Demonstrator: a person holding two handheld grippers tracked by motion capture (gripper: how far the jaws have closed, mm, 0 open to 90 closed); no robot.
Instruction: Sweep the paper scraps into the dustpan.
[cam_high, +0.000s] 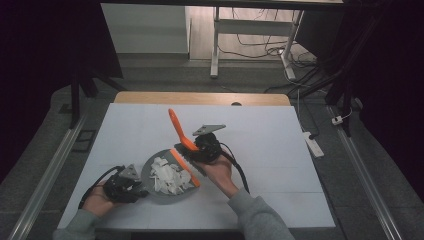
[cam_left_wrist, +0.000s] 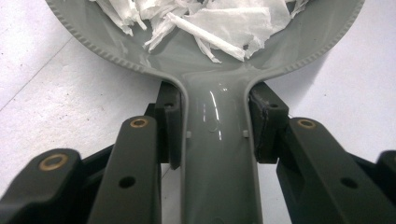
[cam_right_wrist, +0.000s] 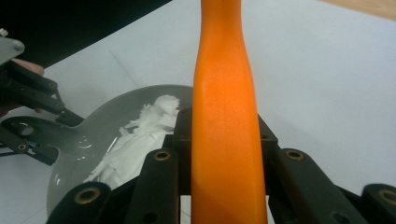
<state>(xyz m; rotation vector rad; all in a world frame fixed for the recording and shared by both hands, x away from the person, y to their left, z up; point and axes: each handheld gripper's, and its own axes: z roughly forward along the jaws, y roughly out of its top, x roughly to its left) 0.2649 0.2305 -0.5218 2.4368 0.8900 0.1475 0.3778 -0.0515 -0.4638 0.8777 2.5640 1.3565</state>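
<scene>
One grey dustpan (cam_high: 165, 192) lies on the white counter (cam_high: 260, 135) in the lower middle of the high view, with a single heap of torn white paper scraps (cam_high: 169, 177) in its bowl; the scraps are too many and too tangled to count. The left gripper (cam_high: 131, 189), at the lower left of that frame, has its fingers (cam_left_wrist: 169, 126) clenched on the dustpan's handle (cam_left_wrist: 219, 158), one finger pressing each side of it just below where the bowl widens. One orange brush (cam_high: 181, 145) is held by the right gripper (cam_high: 200, 148) near the centre of the high view; its handle (cam_right_wrist: 224, 116) rises toward the upper left while its head slants down over the right edge of the dustpan. The right gripper's two fingers (cam_right_wrist: 182, 144) clamp that orange handle from both sides. Two hands come in from the bottom edge, the left hand (cam_high: 97, 202) and the right hand (cam_high: 220, 172), one per gripper.
</scene>
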